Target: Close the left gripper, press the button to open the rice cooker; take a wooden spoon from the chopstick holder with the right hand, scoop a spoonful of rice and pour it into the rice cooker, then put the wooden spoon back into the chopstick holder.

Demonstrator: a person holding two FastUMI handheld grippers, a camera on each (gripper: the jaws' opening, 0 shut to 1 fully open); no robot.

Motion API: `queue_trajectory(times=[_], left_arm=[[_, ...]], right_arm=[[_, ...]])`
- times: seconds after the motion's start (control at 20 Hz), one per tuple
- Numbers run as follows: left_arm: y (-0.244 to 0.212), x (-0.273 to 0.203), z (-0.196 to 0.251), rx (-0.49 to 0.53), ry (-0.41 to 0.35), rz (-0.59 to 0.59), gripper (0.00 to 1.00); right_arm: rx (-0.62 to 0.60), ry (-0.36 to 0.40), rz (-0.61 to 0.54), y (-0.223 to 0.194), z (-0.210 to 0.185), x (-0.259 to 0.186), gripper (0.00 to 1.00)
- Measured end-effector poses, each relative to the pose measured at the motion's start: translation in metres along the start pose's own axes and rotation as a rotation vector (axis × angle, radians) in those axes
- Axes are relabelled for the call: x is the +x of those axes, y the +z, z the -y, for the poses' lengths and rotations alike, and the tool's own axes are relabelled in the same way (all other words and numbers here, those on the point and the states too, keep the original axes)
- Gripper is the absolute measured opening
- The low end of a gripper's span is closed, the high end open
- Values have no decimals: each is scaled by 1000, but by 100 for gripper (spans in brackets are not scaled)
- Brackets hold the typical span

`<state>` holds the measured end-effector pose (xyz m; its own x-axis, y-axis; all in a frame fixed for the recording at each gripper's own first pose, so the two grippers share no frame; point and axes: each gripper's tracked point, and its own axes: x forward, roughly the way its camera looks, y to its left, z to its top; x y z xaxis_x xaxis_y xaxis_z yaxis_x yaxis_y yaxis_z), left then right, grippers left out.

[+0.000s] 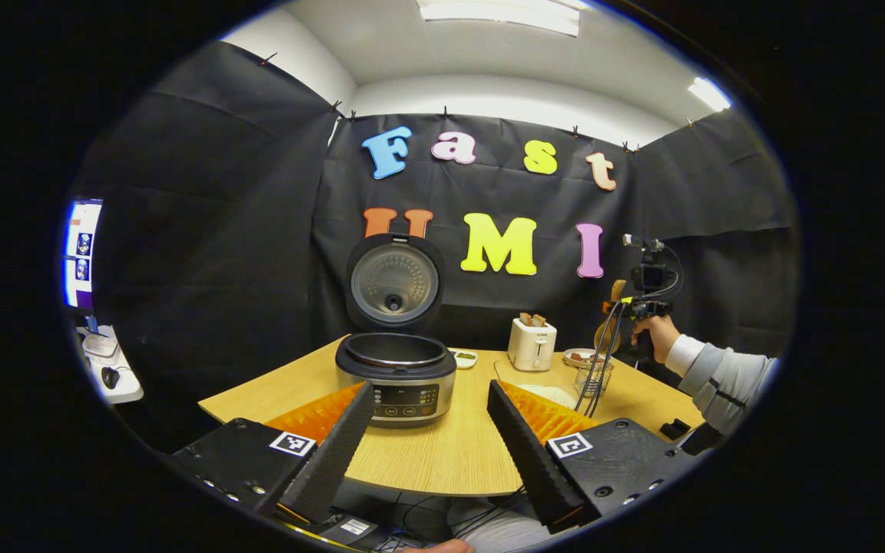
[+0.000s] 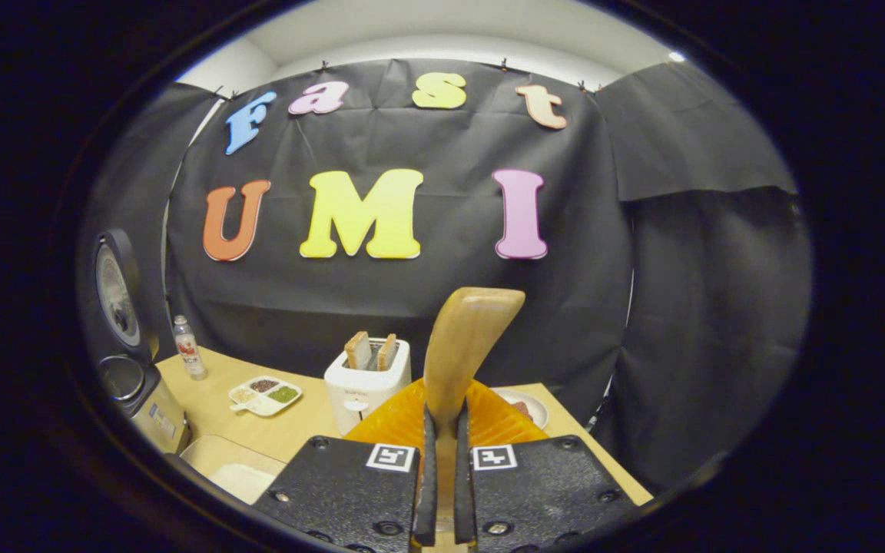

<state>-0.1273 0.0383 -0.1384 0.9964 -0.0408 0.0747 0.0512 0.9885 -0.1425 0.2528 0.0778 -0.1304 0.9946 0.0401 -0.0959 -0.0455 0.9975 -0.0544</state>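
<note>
Rice cooker (image 1: 396, 376): lid up, on desk (image 1: 450, 453). Left claw (image 1: 429, 438) wide before it. Right claw (image 2: 443, 476) clamps wooden spoon (image 2: 464, 346) beside toaster (image 2: 366, 384); labels unreadable.

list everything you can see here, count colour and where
rice cooker: 1, silver and black, lid up, left part of table
table: 1, light wood
toaster: 1, white, two slices in it, back of table
wooden spoon: 1, tan, held upright in right gripper
chopstick holder: 1, wire, right of toaster
sectioned dish: 1, white, between cooker and toaster
bottle: 1, clear, back of table
rice tray: 1, pale, near edge
plate: 1, white, right of toaster
left gripper: open, facing cooker
right gripper: shut on spoon handle
hand: 1, holding right gripper
</note>
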Motion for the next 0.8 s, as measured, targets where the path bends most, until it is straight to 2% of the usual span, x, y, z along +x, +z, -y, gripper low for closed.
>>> queue_trajectory(times=[0.15, 0.3, 0.35, 0.55, 0.8], left_arm=[[0, 19, 10, -32, -37, 11, 95], [4, 41, 8, -35, -26, 29, 94], [4, 52, 9, -35, -24, 23, 94], [-1, 90, 6, -27, -10, -21, 94], [11, 129, -7, -77, 4, -56, 95]], right_arm=[[44, 22, -38, -22, 4, 12, 15], [68, 43, -43, -34, 10, 19, 17], [86, 36, -36, -33, 17, 24, 28], [125, -16, 10, -28, 40, 17, 100], [160, -29, 62, -12, 48, -17, 100]])
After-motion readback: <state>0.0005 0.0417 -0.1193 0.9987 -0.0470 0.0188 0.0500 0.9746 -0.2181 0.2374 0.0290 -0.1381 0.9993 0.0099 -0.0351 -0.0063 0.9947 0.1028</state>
